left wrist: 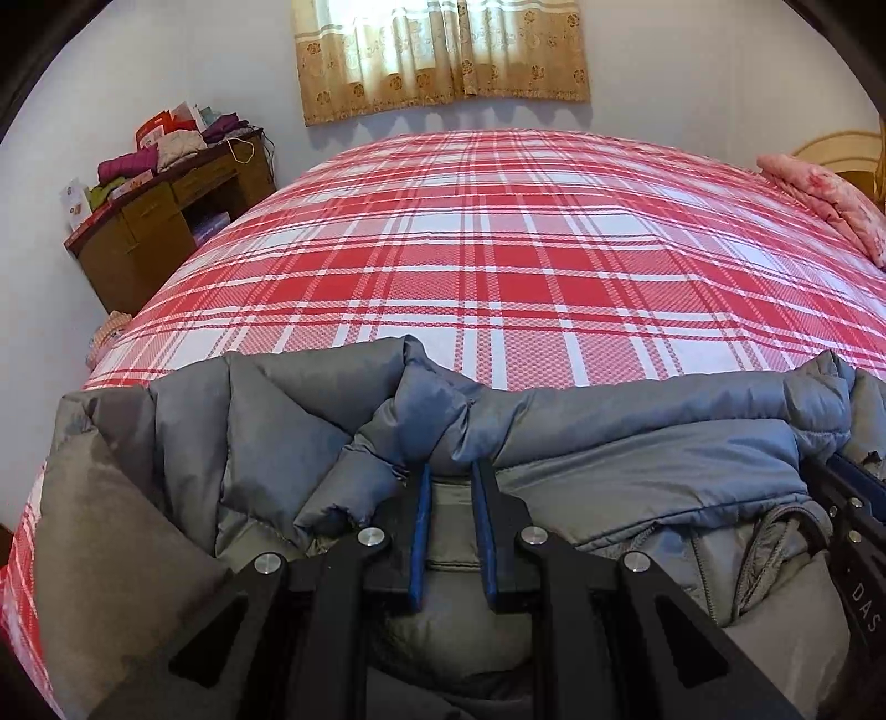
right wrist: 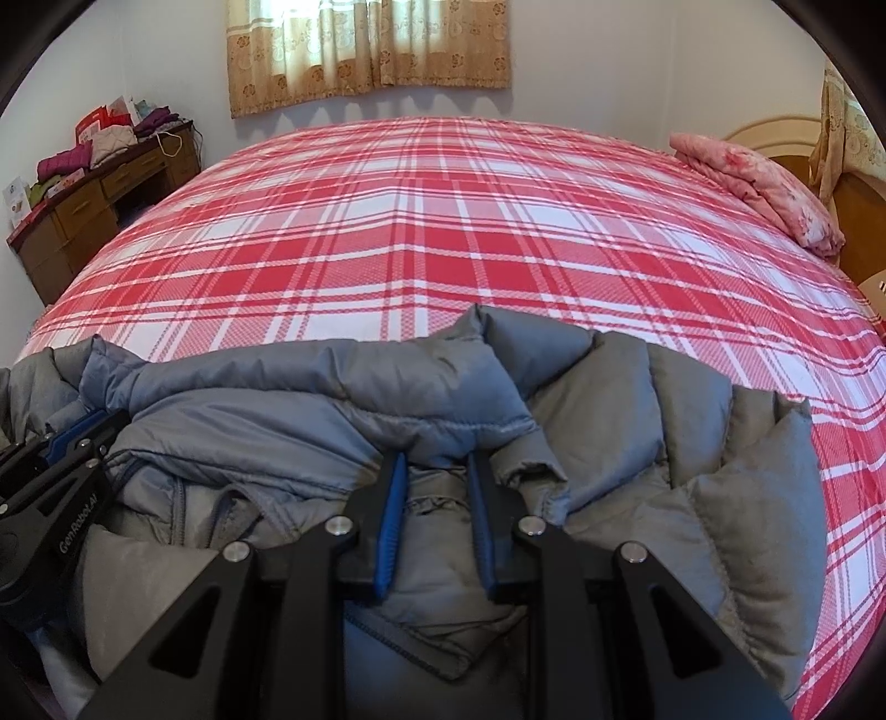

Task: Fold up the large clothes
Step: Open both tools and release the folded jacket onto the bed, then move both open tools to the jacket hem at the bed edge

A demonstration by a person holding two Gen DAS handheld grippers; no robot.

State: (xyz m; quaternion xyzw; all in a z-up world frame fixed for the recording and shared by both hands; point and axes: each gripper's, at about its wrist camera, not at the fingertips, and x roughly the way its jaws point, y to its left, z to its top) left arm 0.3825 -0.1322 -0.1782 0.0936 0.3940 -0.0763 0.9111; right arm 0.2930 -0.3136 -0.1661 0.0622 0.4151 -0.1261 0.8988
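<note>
A bed (left wrist: 498, 232) in a red-and-white plaid sheet is filling both views. A grey puffer jacket (left wrist: 637, 443) is lying bunched along its near edge. The left gripper (left wrist: 451, 471) is pinching a raised fold of the jacket, its blue-padded jaws nearly closed on the fabric. The right gripper (right wrist: 434, 462) is gripping another fold of that edge likewise, jaws narrowed around it. A folded pink quilt (right wrist: 758, 183) is sitting by the headboard.

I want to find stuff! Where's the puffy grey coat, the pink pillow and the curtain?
puffy grey coat (left wrist: 637, 443): left wrist view, on its upper quilted panel.
pink pillow (right wrist: 769, 183): right wrist view, on its flowered middle.
curtain (left wrist: 437, 50): left wrist view, on its middle folds.
</note>
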